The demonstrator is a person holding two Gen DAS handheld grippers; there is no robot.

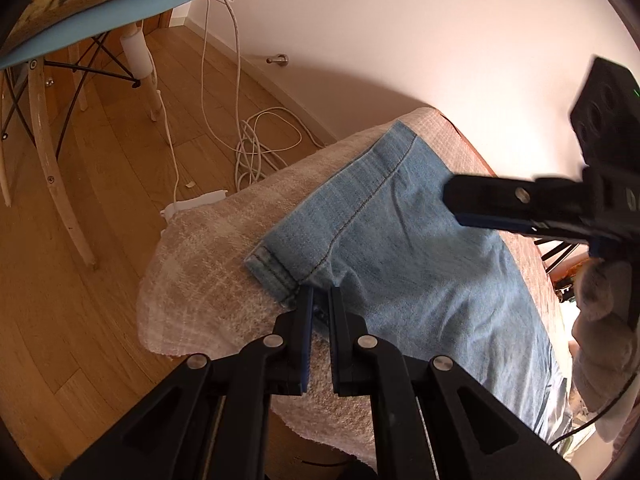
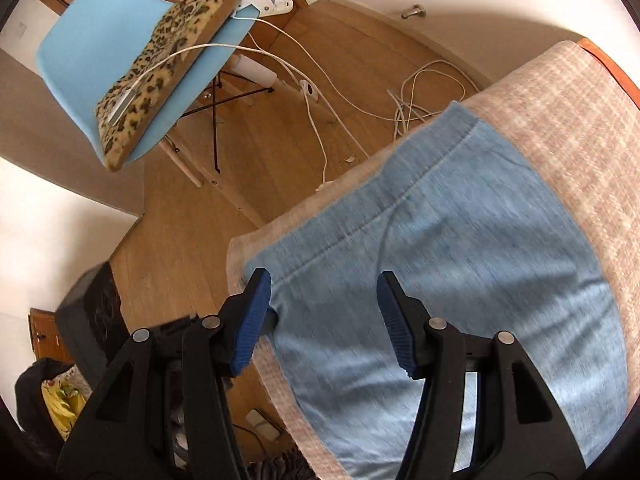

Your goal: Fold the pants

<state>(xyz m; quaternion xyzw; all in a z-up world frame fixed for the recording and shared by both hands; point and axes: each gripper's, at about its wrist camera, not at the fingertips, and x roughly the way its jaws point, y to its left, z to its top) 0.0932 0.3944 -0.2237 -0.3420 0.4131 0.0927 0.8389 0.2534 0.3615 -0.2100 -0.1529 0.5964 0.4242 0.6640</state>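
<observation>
Light blue denim pants [image 1: 400, 248] lie flat on a beige woven blanket [image 1: 208, 280] that covers a raised surface. My left gripper [image 1: 322, 294] is at the near corner of a leg hem, shut on the denim edge, which shows between its pads. My right gripper [image 1: 452, 200] reaches in from the right, seen side-on above the pants. In the right wrist view the right gripper [image 2: 323, 280] stands open over the pants [image 2: 460, 220], nothing between its blue pads [image 2: 252, 320]. The picture there is blurred.
The blanket [image 2: 568, 120] ends at the left, with wooden floor [image 1: 120, 200] below. White cables [image 1: 260, 148] lie coiled on the floor. A blue chair [image 2: 100, 40] with a leopard cushion [image 2: 168, 60] stands further off. A white wall [image 1: 400, 40] is behind.
</observation>
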